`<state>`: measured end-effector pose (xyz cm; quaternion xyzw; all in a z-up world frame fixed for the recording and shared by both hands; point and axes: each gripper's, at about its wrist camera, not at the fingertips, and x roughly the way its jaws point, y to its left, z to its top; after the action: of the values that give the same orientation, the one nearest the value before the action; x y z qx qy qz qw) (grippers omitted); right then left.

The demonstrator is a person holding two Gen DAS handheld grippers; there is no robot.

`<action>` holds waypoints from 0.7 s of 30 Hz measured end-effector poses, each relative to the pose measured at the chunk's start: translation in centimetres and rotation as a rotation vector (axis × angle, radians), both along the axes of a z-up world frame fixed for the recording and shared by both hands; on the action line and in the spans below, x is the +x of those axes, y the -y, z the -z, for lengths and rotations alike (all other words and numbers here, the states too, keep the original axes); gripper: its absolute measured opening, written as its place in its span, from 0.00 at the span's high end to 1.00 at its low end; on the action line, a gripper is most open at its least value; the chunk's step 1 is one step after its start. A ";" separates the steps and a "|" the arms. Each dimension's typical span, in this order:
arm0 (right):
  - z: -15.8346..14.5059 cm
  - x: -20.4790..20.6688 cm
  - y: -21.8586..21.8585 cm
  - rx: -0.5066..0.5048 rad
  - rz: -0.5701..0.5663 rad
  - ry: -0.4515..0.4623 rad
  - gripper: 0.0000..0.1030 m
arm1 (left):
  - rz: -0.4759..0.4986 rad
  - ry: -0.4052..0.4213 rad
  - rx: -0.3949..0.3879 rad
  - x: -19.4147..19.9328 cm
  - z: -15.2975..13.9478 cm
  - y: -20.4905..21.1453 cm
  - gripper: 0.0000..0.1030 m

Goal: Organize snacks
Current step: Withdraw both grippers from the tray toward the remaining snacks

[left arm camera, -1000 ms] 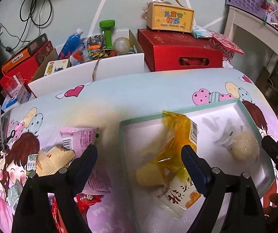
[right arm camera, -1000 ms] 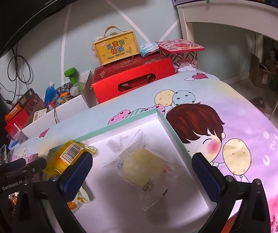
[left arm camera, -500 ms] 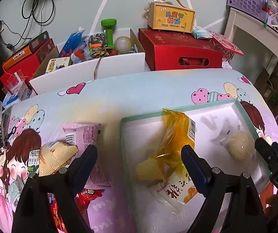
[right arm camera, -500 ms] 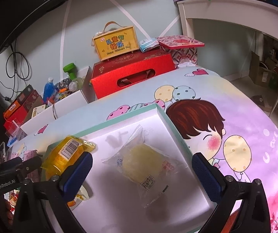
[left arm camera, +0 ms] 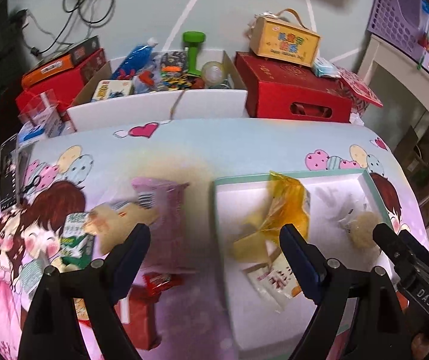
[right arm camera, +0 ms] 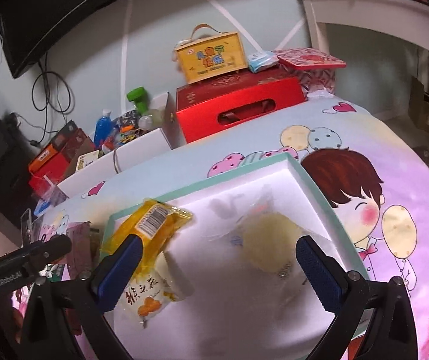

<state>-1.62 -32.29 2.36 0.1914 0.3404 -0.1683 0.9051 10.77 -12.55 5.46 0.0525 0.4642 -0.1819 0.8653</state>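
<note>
A white tray with a mint rim [left arm camera: 289,174] [right arm camera: 202,186] lies on the cartoon tablecloth. In it are a yellow snack packet [left arm camera: 277,216] [right arm camera: 151,225] and a clear bag with a pale round cake [left arm camera: 363,231] [right arm camera: 268,240]. Left of the tray lie a pink packet [left arm camera: 166,210], a beige packet [left arm camera: 118,225], a green-and-white packet [left arm camera: 76,237] and red packets [left arm camera: 142,315]. My left gripper [left arm camera: 214,252] is open and empty over the tray's left edge. My right gripper [right arm camera: 217,267] is open and empty above the round cake.
Behind the table stand a white box of toys [left arm camera: 160,108], a red carton [left arm camera: 295,96] with a yellow case [left arm camera: 286,42] on top, and red and orange boxes [left arm camera: 58,75]. A phone [left arm camera: 9,177] lies at the table's left edge. A white desk [right arm camera: 373,9] stands right.
Both grippers have drawn back and lowered a little. The left view has shifted so more packets left of the tray show. The snacks lie where they were.
</note>
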 end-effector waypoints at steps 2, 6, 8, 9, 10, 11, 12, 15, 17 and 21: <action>-0.1 0.2 -0.7 -0.022 -0.008 -0.009 0.00 | -0.025 0.000 0.002 -0.1 -0.2 -1.3 0.14; -0.5 0.5 -1.8 -0.018 -0.019 -0.014 0.00 | -0.103 0.002 0.021 -0.3 -0.6 -4.5 0.14; -0.6 0.6 -2.3 0.000 -0.020 -0.022 0.00 | -0.155 0.001 0.036 -0.2 -0.8 -6.4 0.14; -0.6 0.7 -2.5 0.006 -0.019 -0.029 0.00 | -0.180 0.003 0.043 -0.2 -0.8 -7.3 0.14; -0.6 0.9 -2.9 0.015 -0.019 -0.038 0.00 | -0.216 0.006 0.050 -0.2 -1.0 -8.6 0.14; -0.7 1.0 -3.4 0.019 -0.026 -0.040 0.00 | -0.241 0.007 0.052 -0.2 -1.1 -9.6 0.14; -0.8 1.2 -3.7 0.022 -0.037 -0.041 0.00 | -0.262 0.006 0.053 -0.2 -1.1 -10.5 0.14; -1.1 1.7 -5.7 0.010 -0.077 -0.052 0.00 | -0.344 -0.011 0.054 -0.2 -1.1 -13.7 0.14; -1.1 2.1 -7.0 0.007 -0.100 -0.059 0.00 | -0.404 -0.025 0.055 -0.2 -1.0 -15.9 0.14; -0.9 3.1 -10.1 0.024 -0.178 -0.072 0.00 | -0.481 -0.042 0.052 -0.7 -0.8 -19.0 0.14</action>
<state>1.44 -22.14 3.25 0.1653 0.3904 -0.0900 0.9012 10.06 6.44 6.24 -0.0412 0.4857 0.0402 0.8722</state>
